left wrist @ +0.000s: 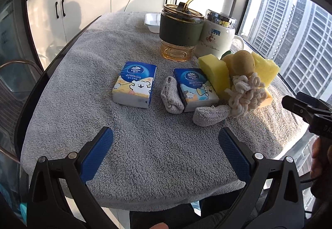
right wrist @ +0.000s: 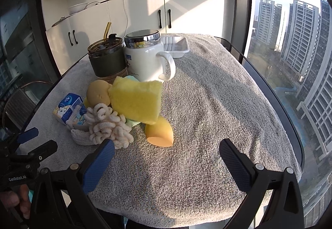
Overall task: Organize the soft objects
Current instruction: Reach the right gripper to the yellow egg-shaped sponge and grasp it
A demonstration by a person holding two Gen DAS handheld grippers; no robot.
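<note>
We see a grey towel [left wrist: 128, 146] spread over the round table, and everything else sits on it. At the far side stand an amber glass tumbler [left wrist: 180, 31] with a dark green sleeve and a straw, and touching it a white lidded mug [left wrist: 217, 36] with a small deer drawing and script we cannot read; behind them lies a white tray [left wrist: 152, 21]. In front of the mug the soft things are piled together: two yellow sponge blocks [left wrist: 215, 73], a round tan sponge [left wrist: 243, 63], a cream looped-cord scrubber [left wrist: 247, 94], and, in the right wrist view, an orange teardrop sponge [right wrist: 159, 133] lying just beside the pile. Left of the pile we read "Vinda" and "Strong" on two blue tissue packs: one [left wrist: 134, 83] lies alone, the other [left wrist: 195, 90] sits between two rolled grey cloths [left wrist: 171, 96], touching both. Our left gripper [left wrist: 166, 139] hangs over the near edge of the towel with its blue-padded jaws spread wide and nothing between them. Our right gripper [right wrist: 167, 149] is likewise wide open and empty, its left pad just beside the scrubber. The left tool's body reads "GenRobot.AI".
</note>
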